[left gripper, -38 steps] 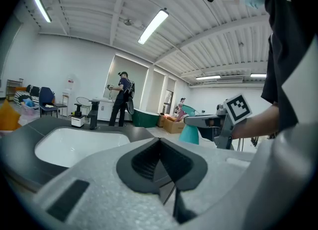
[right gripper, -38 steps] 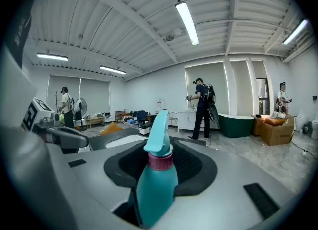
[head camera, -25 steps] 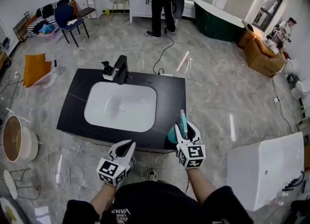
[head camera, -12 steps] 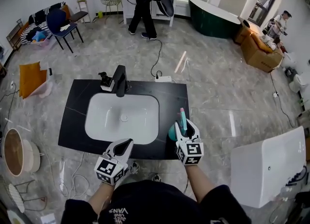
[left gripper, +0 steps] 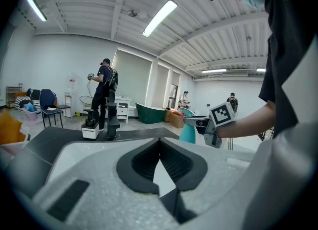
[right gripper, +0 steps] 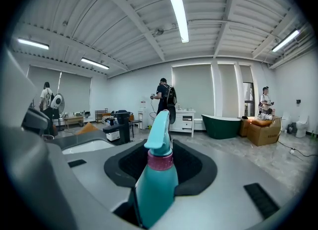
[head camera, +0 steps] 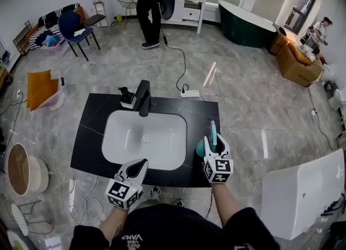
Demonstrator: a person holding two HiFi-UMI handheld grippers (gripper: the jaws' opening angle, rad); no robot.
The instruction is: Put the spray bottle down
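My right gripper (head camera: 215,141) is shut on a teal spray bottle (head camera: 201,147) with a pink collar and holds it upright over the right front part of the black countertop (head camera: 94,130). In the right gripper view the bottle (right gripper: 156,184) fills the gap between the dark pads, its nozzle pointing away. My left gripper (head camera: 140,164) hangs over the counter's front edge, just before the white sink (head camera: 162,157), with its jaws together and nothing in them. The left gripper view (left gripper: 160,142) shows the right gripper (left gripper: 198,122) with the bottle (left gripper: 189,133) off to its right.
A black faucet (head camera: 143,96) and a small soap dispenser (head camera: 127,99) stand behind the sink. A white tub (head camera: 303,195) sits on the floor at the right. A person (head camera: 148,6) stands at the back, and a cable (head camera: 181,62) trails across the floor.
Both grippers have come forward from the counter's front edge to over its surface, the bottle still held. The person at the back has walked left.
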